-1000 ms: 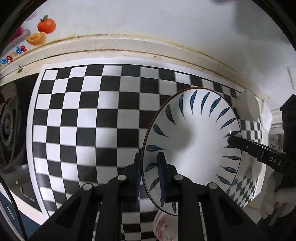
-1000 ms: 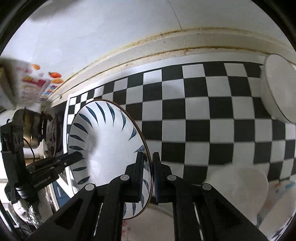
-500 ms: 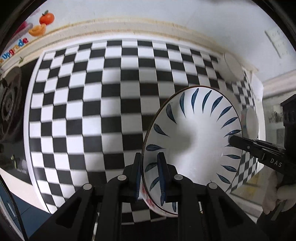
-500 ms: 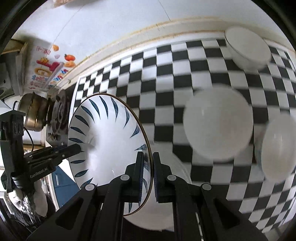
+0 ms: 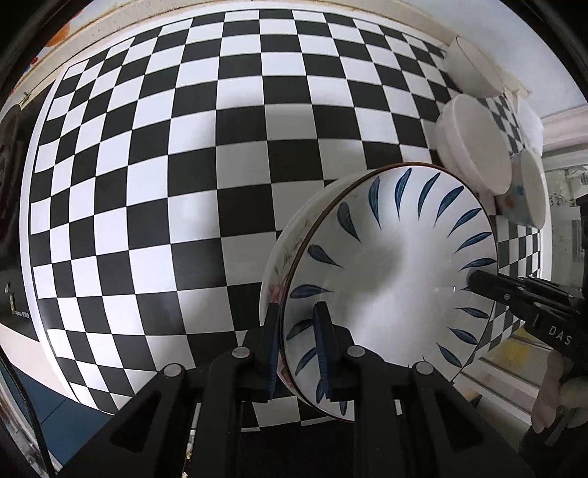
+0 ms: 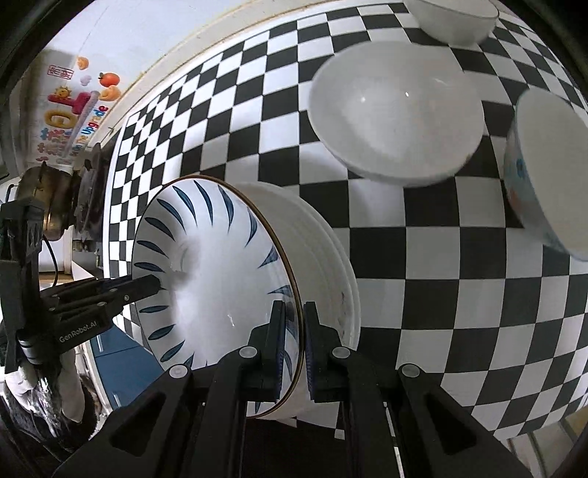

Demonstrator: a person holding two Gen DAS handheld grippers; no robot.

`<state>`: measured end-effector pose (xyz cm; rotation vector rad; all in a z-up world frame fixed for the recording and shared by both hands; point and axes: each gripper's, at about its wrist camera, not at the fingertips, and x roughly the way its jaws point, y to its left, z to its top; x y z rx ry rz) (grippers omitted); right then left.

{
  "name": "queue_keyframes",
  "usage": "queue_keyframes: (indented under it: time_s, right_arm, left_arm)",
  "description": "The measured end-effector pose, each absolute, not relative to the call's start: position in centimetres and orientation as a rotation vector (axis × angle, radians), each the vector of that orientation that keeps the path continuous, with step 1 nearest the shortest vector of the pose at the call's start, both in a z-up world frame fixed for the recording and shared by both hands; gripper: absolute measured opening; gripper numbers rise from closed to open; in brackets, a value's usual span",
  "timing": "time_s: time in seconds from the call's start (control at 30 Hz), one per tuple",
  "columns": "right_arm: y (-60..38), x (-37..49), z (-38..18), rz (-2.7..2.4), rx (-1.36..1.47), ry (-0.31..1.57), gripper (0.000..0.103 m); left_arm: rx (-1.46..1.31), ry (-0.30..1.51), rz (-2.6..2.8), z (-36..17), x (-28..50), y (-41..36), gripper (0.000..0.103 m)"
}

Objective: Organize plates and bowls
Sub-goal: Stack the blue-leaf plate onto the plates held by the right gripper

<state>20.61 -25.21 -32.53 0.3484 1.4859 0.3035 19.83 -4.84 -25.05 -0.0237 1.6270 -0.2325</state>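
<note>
A white plate with blue leaf marks [image 5: 397,264] [image 6: 213,264] hangs between my two grippers, just above a stack of white plates [image 6: 327,253] whose rim [image 5: 279,253] shows beside it. My left gripper [image 5: 296,312] is shut on the plate's near rim, one finger on each face. On the opposite rim my right gripper [image 6: 294,309] is shut the same way. Each gripper also shows in the other's view: the right gripper [image 5: 474,279] and the left gripper [image 6: 156,283]. I cannot tell whether the plate touches the stack.
Everything rests on a black-and-white checkered mat [image 5: 183,147] [image 6: 441,264]. Two white bowls [image 6: 397,110] [image 6: 455,18] and a flower-patterned bowl [image 6: 544,172] stand beyond the stack. A pot on a stove [image 6: 51,195] sits past the mat's left edge.
Both grippers have carried the leaf plate across the mat and lower, toward the bowls. The stack of plates now lies right under it, and the bowls have come into view.
</note>
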Motion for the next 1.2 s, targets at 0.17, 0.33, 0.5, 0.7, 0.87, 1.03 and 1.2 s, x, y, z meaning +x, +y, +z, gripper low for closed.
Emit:
queue_keyframes:
  time_s: [0.17,0.33,0.5,0.7,0.87,1.03,1.2]
  right_arm:
    - [-25.3,20.7,-33.2,0.296,0.342,1.495,0.011]
    - [-25.5,20.8,-33.7,0.287,0.347,1.503,0.011]
    - [-25.7,20.9,-34.1,0.283,0.346,1.512,0.011]
    - [-25.7,21.2,-34.4,0.277,0.340,1.518,0.011]
    - [-25.6,21.3,-34.6,0.271,0.332,1.527,0.011]
    - [-25.2,21.4,-34.6,0.262,0.317,1.530,0.012]
    - [-24.9,21.3,-34.7,0.240,0.334,1.538,0.014]
  left_arm:
    - [-0.010,1.644,-0.229,-25.9,19.8,-5.1,0.016]
    - [0.000,1.654,-0.227,-26.5,19.8,-5.7,0.016]
    - [0.006,1.660,-0.226,-26.9,19.8,-5.9,0.016]
    - [0.018,1.668,-0.228,-27.2,19.8,-6.2,0.016]
    - [0.028,1.674,-0.230,-27.5,19.6,-6.5,0.016]
    - [0.026,1.678,-0.221,-27.6,19.6,-6.5,0.016]
    - [0.021,1.683,-0.197,-27.6,19.5,-6.4,0.016]
